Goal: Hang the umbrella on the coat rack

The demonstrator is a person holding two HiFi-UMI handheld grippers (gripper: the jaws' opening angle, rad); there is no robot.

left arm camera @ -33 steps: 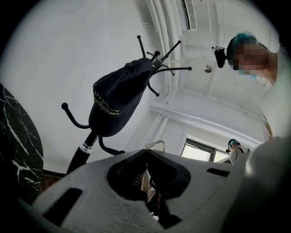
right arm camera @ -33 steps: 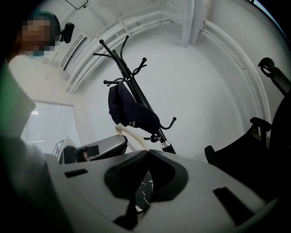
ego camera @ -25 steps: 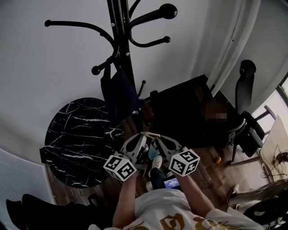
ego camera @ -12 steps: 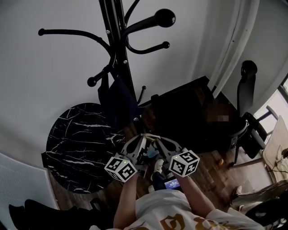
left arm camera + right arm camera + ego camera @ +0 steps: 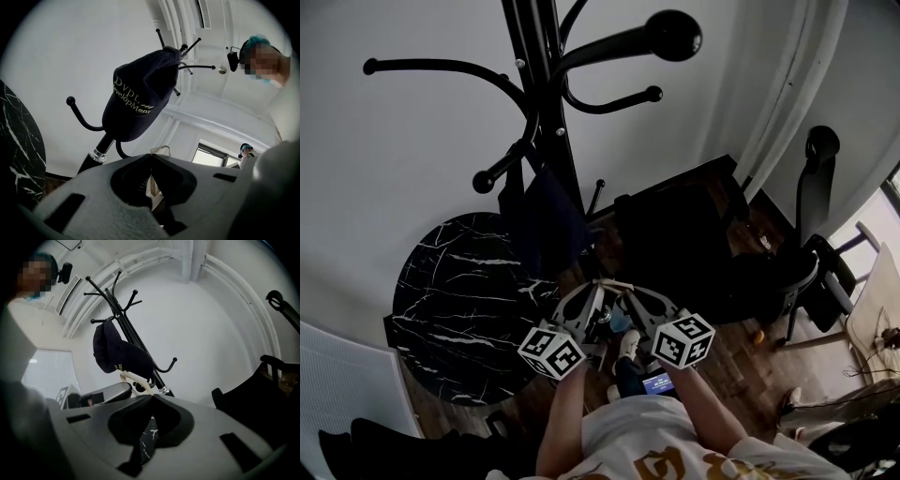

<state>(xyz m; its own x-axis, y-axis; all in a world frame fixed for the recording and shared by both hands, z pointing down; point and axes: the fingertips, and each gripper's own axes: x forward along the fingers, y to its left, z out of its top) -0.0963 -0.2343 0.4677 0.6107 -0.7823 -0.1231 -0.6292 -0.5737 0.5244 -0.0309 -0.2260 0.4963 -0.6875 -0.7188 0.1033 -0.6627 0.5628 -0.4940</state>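
**Both claws on the umbrella strap, short of the coat rack**

The left claw (image 5: 153, 157) is closed on a pale umbrella strap (image 5: 160, 150). A flat length of the strap is pinched between its jaws and a small loop stands up just past the tips.

The right claw (image 5: 151, 399) also has its jaws together. In the right gripper view the strap runs as a curved band from those tips leftward to the left claw, so it appears stretched between the two. Through the gap behind the right jaws only black, white-veined stone shows.

From the head view the two claws point away from the person and meet at their tips, low and near the middle of the scene. Their marker cubes sit apart at the near end, and a bare forearm runs back from each. Only the strap of the umbrella can be made out, and the rest is not clear in any view.

The coat rack (image 5: 546, 103) stands just beyond the claws, a black pole with curved arms ending in balls. A dark cap (image 5: 546, 220) with pale lettering hangs from one of the lower arms on the left side. The strap is below and nearer than the cap, touching none of the arms.

A round black marble table (image 5: 455, 300) stands to the left of the rack's foot. To the right there is dark furniture, and an office chair (image 5: 811, 187) on a wooden floor (image 5: 750, 370).
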